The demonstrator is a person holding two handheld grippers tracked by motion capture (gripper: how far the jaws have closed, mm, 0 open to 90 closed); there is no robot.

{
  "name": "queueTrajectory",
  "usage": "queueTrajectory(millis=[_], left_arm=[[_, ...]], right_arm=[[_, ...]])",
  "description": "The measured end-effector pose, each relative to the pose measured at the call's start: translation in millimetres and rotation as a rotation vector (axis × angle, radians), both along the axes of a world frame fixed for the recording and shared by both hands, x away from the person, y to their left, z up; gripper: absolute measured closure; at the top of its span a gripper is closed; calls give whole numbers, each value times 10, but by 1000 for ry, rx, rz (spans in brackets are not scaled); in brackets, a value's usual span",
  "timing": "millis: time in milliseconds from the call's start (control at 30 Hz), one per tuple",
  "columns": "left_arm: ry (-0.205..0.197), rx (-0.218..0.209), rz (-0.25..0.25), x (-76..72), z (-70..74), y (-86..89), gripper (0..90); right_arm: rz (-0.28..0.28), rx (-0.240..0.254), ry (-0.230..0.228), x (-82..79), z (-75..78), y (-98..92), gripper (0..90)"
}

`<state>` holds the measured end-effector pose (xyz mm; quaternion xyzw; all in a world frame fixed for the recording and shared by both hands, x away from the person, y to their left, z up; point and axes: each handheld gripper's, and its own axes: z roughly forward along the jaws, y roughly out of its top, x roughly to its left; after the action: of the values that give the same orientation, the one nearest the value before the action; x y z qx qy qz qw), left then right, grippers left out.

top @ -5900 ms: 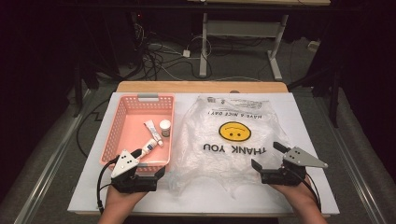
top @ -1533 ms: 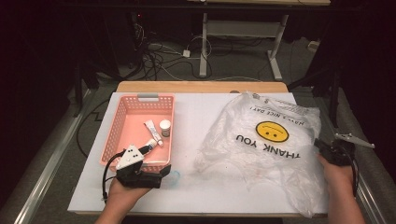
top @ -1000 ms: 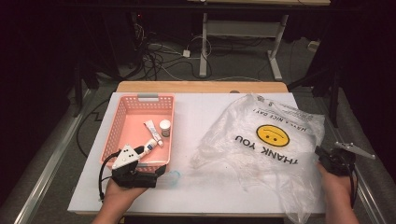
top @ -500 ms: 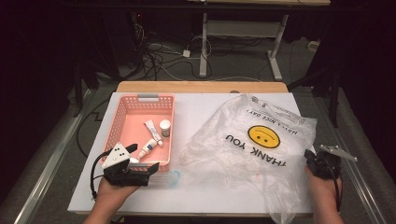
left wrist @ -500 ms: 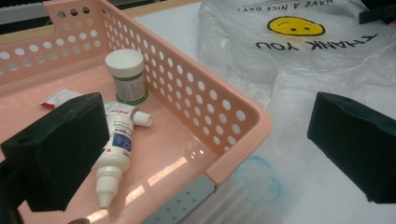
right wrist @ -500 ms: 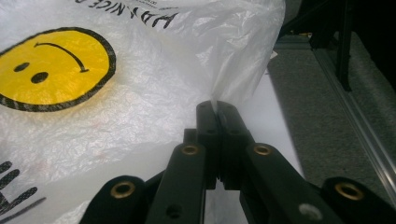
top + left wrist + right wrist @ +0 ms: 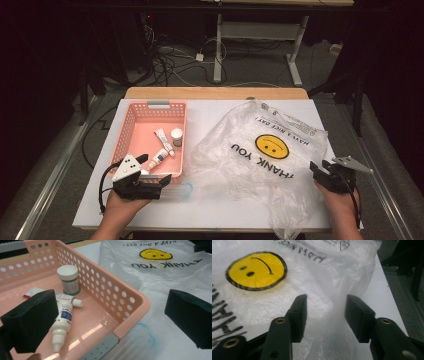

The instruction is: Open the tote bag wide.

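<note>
The clear plastic bag (image 7: 260, 155) says "THANK YOU" and "HAVE A NICE DAY!" beside a yellow smiley face (image 7: 271, 146). The right tongs (image 7: 325, 315) have just been opening, with a bag fold loose between them. The left tongs (image 7: 110, 322) are open over the pink basket (image 7: 130, 307).

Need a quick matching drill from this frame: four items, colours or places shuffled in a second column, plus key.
Things:
1. basket
2. plastic bag
3. white-capped jar
4. right gripper

Descriptions:
A. clear, with a yellow smiley face
B. pink, with holes in its walls
C. at the table's right edge, bag film between its parted jaws
D. standing upright inside the basket

Pairs: 1-B, 2-A, 3-D, 4-C
</note>
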<state>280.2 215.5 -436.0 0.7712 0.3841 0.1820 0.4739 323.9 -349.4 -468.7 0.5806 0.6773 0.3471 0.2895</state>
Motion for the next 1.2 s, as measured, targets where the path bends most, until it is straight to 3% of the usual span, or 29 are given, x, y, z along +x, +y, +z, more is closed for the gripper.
queueTrajectory(millis=[200,500,733,1000,1200], left_arm=[[36,-19,-4,5,0,8,0],[47,-38,34,16,-2,65,0],[48,-45,66,19,-7,119,0],[50,-43,63,22,-15,133,0],[43,-44,64,6,-6,112,0]], right_arm=[[73,39,-62,-49,102,-75,392],[210,46,-136,-89,200,63,184],[278,22,-135,-95,211,210,137],[325,32,-145,-114,208,355,0],[384,24,-152,-114,264,503,0]])
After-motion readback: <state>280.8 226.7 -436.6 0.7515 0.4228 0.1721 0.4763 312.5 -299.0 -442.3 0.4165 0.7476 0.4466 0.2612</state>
